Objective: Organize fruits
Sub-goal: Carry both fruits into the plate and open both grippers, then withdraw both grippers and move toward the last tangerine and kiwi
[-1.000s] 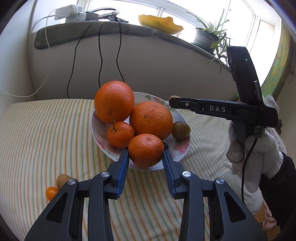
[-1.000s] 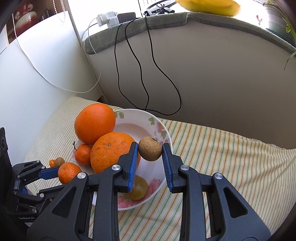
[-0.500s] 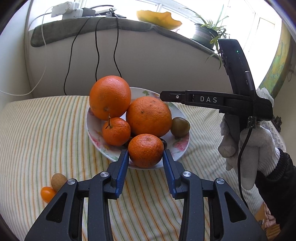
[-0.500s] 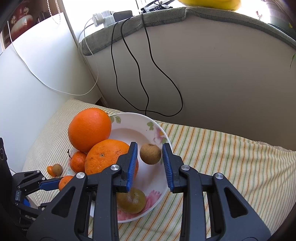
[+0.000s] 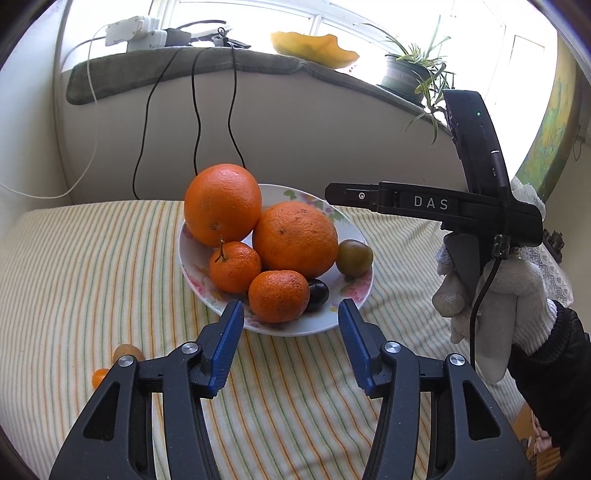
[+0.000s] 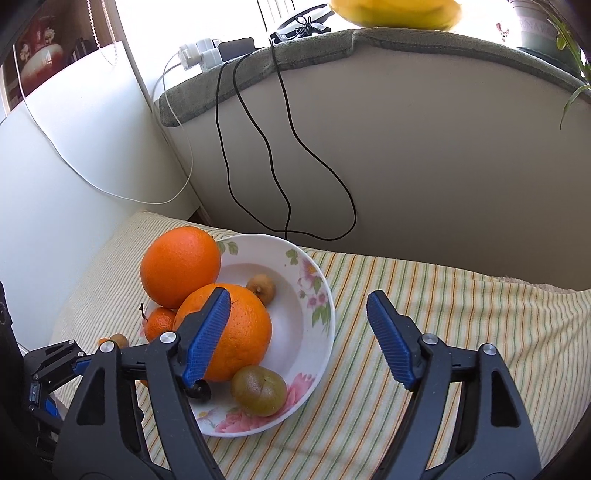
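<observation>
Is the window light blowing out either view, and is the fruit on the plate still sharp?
Left wrist view: window panes blown white, big smooth orange crisp. Right wrist view: same glare up top, small brown fruit on the white floral plate sharp; fisheye bends the edges.

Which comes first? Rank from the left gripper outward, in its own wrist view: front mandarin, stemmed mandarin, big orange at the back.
From the left gripper, jaws opening:
1. Front mandarin, at the plate's near edge, between the fingertips.
2. Stemmed mandarin, behind, left.
3. Big orange, back left.
</observation>
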Demonstrator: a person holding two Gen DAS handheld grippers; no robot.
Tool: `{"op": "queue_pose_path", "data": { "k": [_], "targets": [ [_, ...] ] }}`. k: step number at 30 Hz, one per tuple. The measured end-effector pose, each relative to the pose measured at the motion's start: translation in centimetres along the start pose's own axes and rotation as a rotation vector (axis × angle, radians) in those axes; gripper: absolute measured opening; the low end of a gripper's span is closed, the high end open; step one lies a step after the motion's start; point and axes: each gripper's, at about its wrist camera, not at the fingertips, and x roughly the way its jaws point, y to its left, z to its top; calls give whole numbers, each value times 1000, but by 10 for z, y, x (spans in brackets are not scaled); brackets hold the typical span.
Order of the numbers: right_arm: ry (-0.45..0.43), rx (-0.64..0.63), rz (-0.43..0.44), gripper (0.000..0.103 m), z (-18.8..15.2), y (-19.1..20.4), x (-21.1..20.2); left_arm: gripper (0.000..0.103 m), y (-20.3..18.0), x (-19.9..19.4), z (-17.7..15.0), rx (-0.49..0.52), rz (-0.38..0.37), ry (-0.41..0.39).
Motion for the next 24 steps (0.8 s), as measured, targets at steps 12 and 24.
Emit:
{"op": "queue_pose_path", "data": {
  "k": [12, 24],
  "targets": [
    [-21, 4, 4, 79, -15, 5, -27, 53, 11, -18, -9, -27, 11, -17],
    [-32, -58, 27, 79, -29, 42, -49, 52, 40, -58, -39, -71, 68, -37]
  ]
}}
